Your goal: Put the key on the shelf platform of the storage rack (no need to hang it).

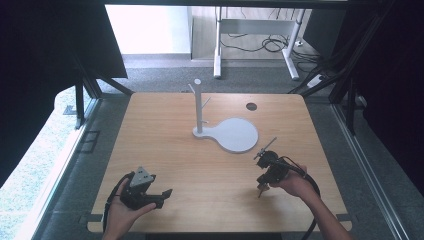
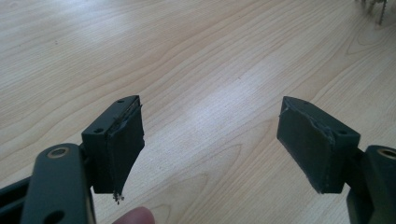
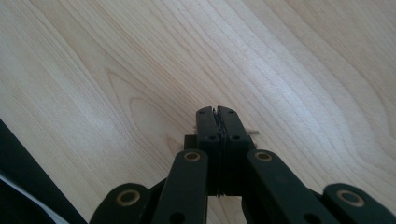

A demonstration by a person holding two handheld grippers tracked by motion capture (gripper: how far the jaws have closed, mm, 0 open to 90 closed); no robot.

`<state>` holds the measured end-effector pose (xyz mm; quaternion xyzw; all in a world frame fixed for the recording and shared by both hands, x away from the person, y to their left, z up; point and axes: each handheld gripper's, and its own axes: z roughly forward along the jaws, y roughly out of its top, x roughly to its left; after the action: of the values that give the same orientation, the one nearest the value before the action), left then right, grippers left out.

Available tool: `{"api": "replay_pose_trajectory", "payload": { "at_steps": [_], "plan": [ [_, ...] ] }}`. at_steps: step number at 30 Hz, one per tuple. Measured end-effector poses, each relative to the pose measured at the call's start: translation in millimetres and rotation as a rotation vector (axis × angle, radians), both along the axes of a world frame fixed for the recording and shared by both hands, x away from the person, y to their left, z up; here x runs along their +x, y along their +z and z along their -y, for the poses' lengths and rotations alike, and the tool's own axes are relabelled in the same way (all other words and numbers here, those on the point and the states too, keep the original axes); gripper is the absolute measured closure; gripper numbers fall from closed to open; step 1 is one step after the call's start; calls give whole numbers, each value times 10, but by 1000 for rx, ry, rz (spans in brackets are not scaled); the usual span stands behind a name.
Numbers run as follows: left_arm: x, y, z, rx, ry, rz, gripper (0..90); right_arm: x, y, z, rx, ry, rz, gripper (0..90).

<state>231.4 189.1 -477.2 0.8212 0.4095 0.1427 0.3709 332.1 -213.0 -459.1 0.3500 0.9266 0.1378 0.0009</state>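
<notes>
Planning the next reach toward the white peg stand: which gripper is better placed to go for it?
Probably the right gripper: it sits nearer the white stand, just off its round base, though its jaws are shut. The left gripper is open but lies farther back near the table edge.

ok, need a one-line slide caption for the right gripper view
Right gripper with black jaws shut, nothing visibly between them, above the light wooden table.

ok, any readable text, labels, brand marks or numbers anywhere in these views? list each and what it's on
None readable.
Left gripper: black pads, no marking.
Right gripper: jaws shut, no marking.
Grey three-cornered plate: blank at this size.
White stand and its round base: plain.
Wooden table: wood grain, no print.
</notes>
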Motion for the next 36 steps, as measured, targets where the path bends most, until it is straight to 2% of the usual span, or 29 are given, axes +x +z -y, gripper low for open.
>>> {"api": "replay_pose_trajectory", "payload": {
  "at_steps": [9, 23, 36],
  "plan": [
    [-16, 16, 23, -1, -24, 14, 229, 1, 141, 51, -1, -5, 21, 897],
    [-11, 8, 23, 3, -15, 8, 231, 50, 321, 76, 24, -5, 64, 896],
    [-13, 11, 23, 3, -12, 9, 232, 152, 419, 52, 38, -14, 68, 897]
  ]
}}
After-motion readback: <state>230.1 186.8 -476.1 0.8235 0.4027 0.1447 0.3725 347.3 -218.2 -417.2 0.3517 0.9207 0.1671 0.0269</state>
